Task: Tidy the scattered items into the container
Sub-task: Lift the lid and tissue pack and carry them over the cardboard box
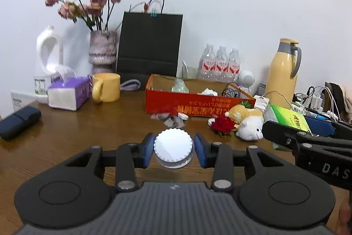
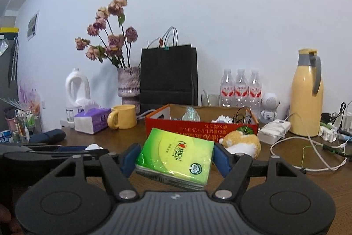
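My left gripper [image 1: 173, 148] is shut on a small clear jar with a white ribbed lid [image 1: 173, 145], held above the wooden table in front of the red cardboard box [image 1: 198, 104]. My right gripper [image 2: 175, 154] is shut on a green tissue pack [image 2: 176, 152], held off the table before the same box [image 2: 200, 126]; the pack also shows in the left wrist view [image 1: 288, 119]. The box holds a clear bottle, white paper and black cables. A plush toy [image 1: 248, 122], a red flower [image 1: 223, 123] and crumpled wrappers [image 1: 171, 120] lie before the box.
Behind the box stand a black bag [image 1: 149, 47], a vase of dried flowers [image 1: 102, 52], water bottles [image 1: 220, 63] and a yellow thermos [image 1: 283, 69]. A yellow mug [image 1: 106, 87], purple tissue box [image 1: 70, 91] and dark pouch [image 1: 18, 122] sit left. Cables and chargers [image 2: 308, 142] lie right.
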Available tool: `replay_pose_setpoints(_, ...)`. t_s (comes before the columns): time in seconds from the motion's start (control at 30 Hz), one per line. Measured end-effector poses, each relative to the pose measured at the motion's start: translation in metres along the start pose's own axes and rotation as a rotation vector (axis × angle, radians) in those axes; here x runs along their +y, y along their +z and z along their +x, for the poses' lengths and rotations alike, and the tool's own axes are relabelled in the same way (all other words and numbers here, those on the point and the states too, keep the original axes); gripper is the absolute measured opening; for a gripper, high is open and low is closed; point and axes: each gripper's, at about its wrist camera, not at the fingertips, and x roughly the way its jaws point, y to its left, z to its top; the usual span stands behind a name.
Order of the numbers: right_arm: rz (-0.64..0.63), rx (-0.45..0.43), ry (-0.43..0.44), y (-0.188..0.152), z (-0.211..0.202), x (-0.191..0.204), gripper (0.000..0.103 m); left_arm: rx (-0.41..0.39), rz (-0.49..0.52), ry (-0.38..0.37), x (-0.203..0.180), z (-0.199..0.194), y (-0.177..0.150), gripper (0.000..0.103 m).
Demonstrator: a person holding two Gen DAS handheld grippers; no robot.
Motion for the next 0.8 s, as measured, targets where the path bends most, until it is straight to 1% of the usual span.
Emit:
replay_pose_setpoints(0.13,0.037,0.016,0.009,0.004,0.009,-0.004,0.07,-0.014,0.005,0.002,0.004,0.002,0.005,0.04)
replay_pose_setpoints(0.23,0.048,0.021,0.018,0.009,0.022,-0.009,0.07,-0.018,0.01,-0.006,0.007,0.018,0.016,0.04)
replay_pose_setpoints(0.33,0.036,0.02,0.014,0.021,0.039,-0.019,0.07,-0.045,0.026,-0.019,0.003,0.046,0.037,0.04)
replay_pose_setpoints(0.4,0.023,0.021,0.008,0.033,0.056,-0.028,0.07,-0.032,0.014,-0.06,0.002,0.075,0.058,0.04)
replay_pose_setpoints(0.5,0.028,0.033,0.008,0.063,0.091,-0.047,0.07,0.016,-0.05,-0.114,0.003,0.123,0.092,0.04)
replay_pose_setpoints(0.57,0.02,0.029,0.002,0.087,0.117,-0.061,0.07,0.036,-0.061,-0.112,0.002,0.153,0.113,0.04)
replay_pose_setpoints(0.67,0.015,0.033,0.007,0.118,0.159,-0.078,0.07,0.049,-0.02,-0.099,-0.005,0.204,0.147,0.04)
replay_pose_setpoints(0.8,0.042,0.087,0.024,0.157,0.23,-0.1,0.07,0.137,-0.087,-0.091,0.002,0.27,0.19,0.04)
